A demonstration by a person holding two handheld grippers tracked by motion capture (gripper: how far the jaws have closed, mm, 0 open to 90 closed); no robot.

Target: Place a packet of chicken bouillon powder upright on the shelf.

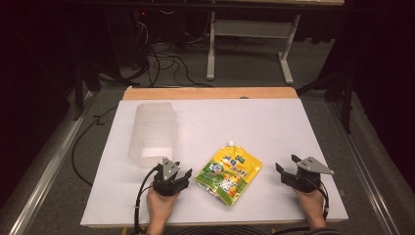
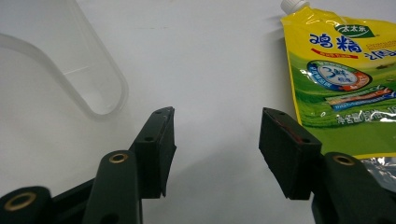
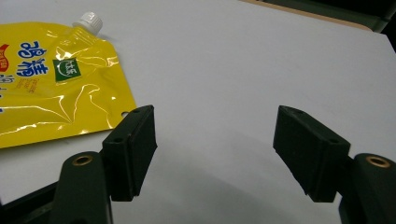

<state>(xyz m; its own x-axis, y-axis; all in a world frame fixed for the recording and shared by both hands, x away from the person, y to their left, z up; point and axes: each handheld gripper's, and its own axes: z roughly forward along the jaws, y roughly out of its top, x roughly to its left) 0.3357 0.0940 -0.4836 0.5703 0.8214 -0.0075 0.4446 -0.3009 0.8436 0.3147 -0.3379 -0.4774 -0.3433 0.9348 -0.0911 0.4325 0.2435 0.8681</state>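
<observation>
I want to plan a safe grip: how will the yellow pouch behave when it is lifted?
The pouch looks creased and glossy, so it probably flops and may slip. It lies flat, so rolling seems unlikely. Its white cap looks like the stiffest part.

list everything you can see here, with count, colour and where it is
pouch: 1, yellow and green with a white screw cap, lying flat near the front middle of the table, between the two claws
container: 1, clear plastic, on the left half of the table, just beyond the left claw
table: 1, white top with a wooden strip along the far edge
frame: 1, white metal legs, on the floor beyond the table
cables: several, black, on the floor beyond the table
left claw: 1, black, jaws open and empty, left of the pouch
right claw: 1, black, jaws open and empty, right of the pouch
hands: 2, at the near table edge, one behind each claw
</observation>
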